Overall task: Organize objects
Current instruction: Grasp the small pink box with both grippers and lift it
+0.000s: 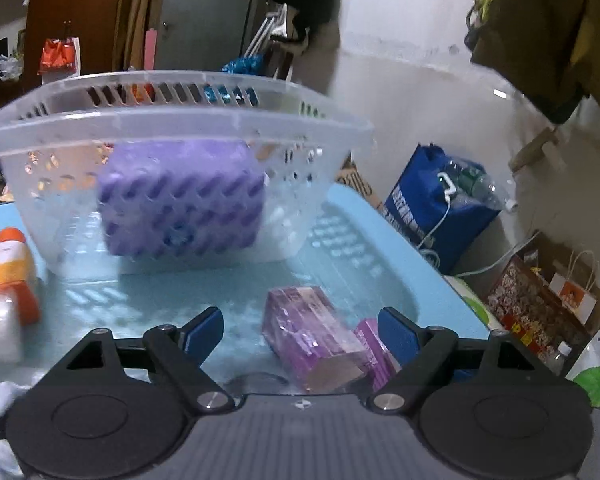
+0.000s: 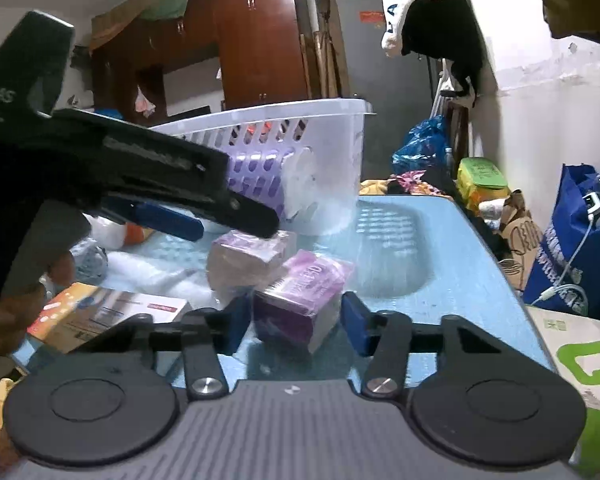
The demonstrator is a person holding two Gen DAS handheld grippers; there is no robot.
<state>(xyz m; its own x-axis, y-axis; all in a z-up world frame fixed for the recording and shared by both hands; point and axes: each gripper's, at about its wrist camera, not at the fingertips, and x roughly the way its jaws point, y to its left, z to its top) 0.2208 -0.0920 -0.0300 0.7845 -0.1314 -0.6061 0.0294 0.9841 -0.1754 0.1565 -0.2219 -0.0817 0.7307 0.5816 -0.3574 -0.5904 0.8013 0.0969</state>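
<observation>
Translucent white plastic forms the slotted basket [image 1: 172, 128] that fills the upper middle of the left wrist view, standing on the light blue table [image 1: 172, 292] with a lilac ribbed sponge block [image 1: 182, 200] inside it. The left gripper [image 1: 302, 330] has its jaws spread wide with nothing between the pads; a purple film-wrapped soap box [image 1: 308, 340] lies on the table inside the gap, nearer the right finger [image 1: 396, 334] and not pinched. A second purple box [image 1: 374, 348] lies just beside it, partly hidden by that finger. An orange-capped white bottle [image 1: 8, 258] lies at the left edge.

From the right wrist view, the right gripper [image 2: 296, 320] has its blue pads on either side of the second purple box [image 2: 300, 300], close to its sides; whether they actually press on it I cannot tell. The first purple box [image 2: 248, 258] lies just behind, with the left gripper [image 2: 220, 220] reaching in from the left, one fingertip over its top. The basket [image 2: 328, 148] stands behind both. A flat orange-and-white carton [image 2: 104, 312] lies at the left.
</observation>
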